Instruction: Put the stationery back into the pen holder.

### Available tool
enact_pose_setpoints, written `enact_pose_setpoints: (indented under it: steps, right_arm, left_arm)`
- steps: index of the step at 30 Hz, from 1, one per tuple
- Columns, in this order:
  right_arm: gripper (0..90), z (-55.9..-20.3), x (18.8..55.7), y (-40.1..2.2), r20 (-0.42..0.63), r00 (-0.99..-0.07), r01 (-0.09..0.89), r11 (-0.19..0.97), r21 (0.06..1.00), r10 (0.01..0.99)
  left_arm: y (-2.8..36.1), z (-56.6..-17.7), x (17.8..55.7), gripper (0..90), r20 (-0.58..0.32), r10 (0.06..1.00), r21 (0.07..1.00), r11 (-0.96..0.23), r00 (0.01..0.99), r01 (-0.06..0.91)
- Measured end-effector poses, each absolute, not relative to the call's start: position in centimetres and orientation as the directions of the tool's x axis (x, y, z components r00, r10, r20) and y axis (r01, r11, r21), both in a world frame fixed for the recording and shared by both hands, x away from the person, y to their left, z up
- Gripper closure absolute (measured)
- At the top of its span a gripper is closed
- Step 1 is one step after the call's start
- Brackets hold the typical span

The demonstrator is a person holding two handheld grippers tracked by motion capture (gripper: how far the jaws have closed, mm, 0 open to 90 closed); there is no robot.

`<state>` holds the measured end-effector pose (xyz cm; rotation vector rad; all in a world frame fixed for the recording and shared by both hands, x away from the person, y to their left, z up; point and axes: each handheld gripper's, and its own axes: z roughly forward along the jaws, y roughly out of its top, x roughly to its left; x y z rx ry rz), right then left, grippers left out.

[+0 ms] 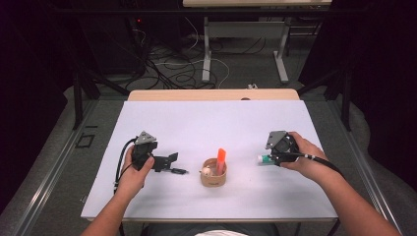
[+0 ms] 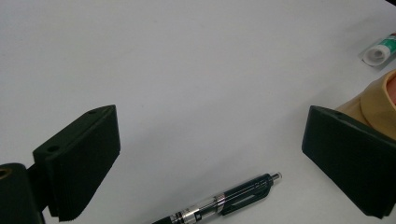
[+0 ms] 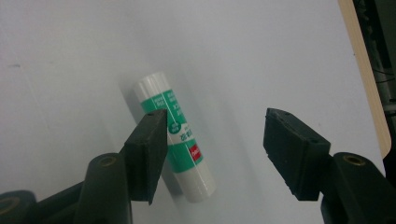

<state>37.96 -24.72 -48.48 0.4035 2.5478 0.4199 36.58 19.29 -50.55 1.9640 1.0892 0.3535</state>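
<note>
A white sheet (image 1: pixel 211 123) is spread over the table, and its wooden far edge (image 1: pixel 214 94) is left showing beyond the sheet. The left gripper (image 1: pixel 169 163) is held low over the sheet on the left, its jaws spread wide and gripping nothing; a black pen (image 2: pixel 224 201) is seen lying flat on the sheet between them, touching neither pad. A tan cup (image 1: pixel 213 173) stands near the middle toward the near edge, with an orange marker (image 1: pixel 221 160) upright in it, just beside the left gripper's outer jaw. The right gripper (image 3: pixel 215 154) is held over a green-and-white glue stick (image 3: pixel 180 135), which lies flat on the sheet to the right of the cup; its jaws are parted, one pad at the tube's side and the other well clear, so the tube is not clamped. Bare sheet is left broad behind both grippers, narrower between the glue stick and the right edge.
</note>
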Motion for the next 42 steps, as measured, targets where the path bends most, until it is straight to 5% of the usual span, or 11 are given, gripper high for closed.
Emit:
enact_pose_setpoints:
  steps: [11,21,42]
  right_arm:
    - [39.3,-49.4,37.6,-25.4,-0.432,-0.869,0.128,0.953,0.276,0.242]
    - [48.4,-50.3,36.8,-25.7,-0.418,-0.902,0.033,0.984,0.173,0.104]
    - [55.4,-51.9,38.6,-26.2,-0.417,-0.909,-0.022,0.996,0.090,0.017]
  left_arm:
    - [19.2,-50.6,36.5,4.5,-0.148,0.799,0.786,-0.262,0.582,0.560]
    - [19.1,-50.6,36.6,4.5,-0.147,0.800,0.785,-0.264,0.582,0.561]
    - [19.1,-50.7,36.6,4.5,-0.150,0.801,0.783,-0.262,0.579,0.565]
